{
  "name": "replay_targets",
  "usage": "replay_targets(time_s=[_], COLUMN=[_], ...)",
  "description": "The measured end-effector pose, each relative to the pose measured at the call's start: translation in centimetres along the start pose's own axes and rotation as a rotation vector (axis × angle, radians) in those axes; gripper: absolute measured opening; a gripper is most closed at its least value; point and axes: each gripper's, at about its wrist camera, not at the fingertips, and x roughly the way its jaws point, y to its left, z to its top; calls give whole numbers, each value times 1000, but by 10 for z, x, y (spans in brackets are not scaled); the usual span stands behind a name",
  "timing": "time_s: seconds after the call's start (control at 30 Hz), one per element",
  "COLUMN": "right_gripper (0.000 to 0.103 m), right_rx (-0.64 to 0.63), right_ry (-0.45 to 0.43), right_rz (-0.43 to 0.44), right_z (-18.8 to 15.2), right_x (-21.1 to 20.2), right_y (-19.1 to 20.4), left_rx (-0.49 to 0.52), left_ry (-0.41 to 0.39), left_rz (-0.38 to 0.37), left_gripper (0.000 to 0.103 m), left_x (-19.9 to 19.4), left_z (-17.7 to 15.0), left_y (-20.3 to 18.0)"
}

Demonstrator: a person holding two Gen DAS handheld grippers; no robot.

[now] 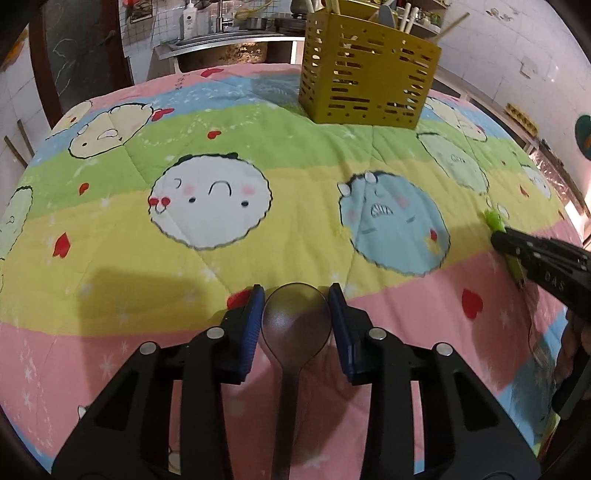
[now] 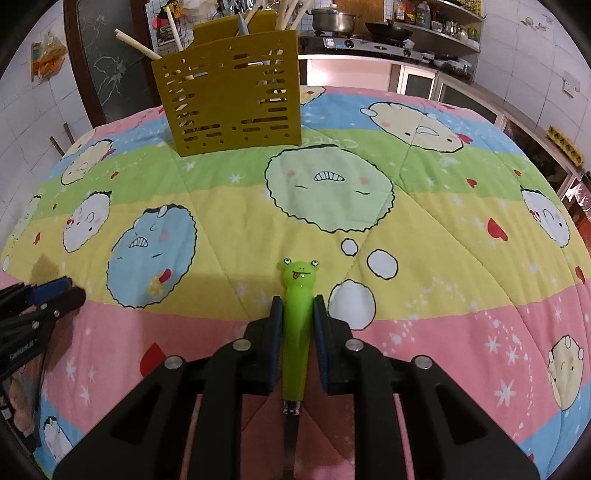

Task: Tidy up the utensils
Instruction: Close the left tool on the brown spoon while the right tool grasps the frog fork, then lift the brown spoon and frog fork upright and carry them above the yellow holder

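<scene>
A dark grey spoon [image 1: 295,325] lies bowl-forward on the cartoon quilt [image 1: 122,236], its handle running back under my left gripper [image 1: 296,291]. The blue pads [image 1: 255,314] sit against both sides of the bowl. My right gripper [image 2: 298,301] is shut on the green frog-headed handle of a utensil [image 2: 297,321], with the frog face poking out past the fingertips and a metal shaft running back underneath. That utensil [image 1: 495,221] also shows at the right edge of the left wrist view. A mustard slotted utensil holder [image 1: 365,81] [image 2: 232,99] stands at the far side of the table, with chopsticks and other utensils in it.
The quilt [image 2: 424,221] covers the whole table. The left gripper [image 2: 55,299] shows at the left edge of the right wrist view. Behind the table are a sink [image 1: 229,40], a stove with a pot [image 2: 334,22] and shelves with bottles.
</scene>
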Motion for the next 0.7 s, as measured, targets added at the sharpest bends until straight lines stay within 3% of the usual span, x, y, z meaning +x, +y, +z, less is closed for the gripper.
replay_targets(time_s=[0.43, 0.7], right_gripper=[17, 16], right_rx=[7, 36], right_ry=[20, -68], right_rz=[78, 71], right_z=[9, 16], right_x=[13, -2], right_y=[-8, -12], left_rx=[-53, -87], left_ry=[-6, -79], left_rz=[37, 41], left_gripper=[35, 35], left_x=[23, 13], left_z=[40, 52], left_y=[-3, 0])
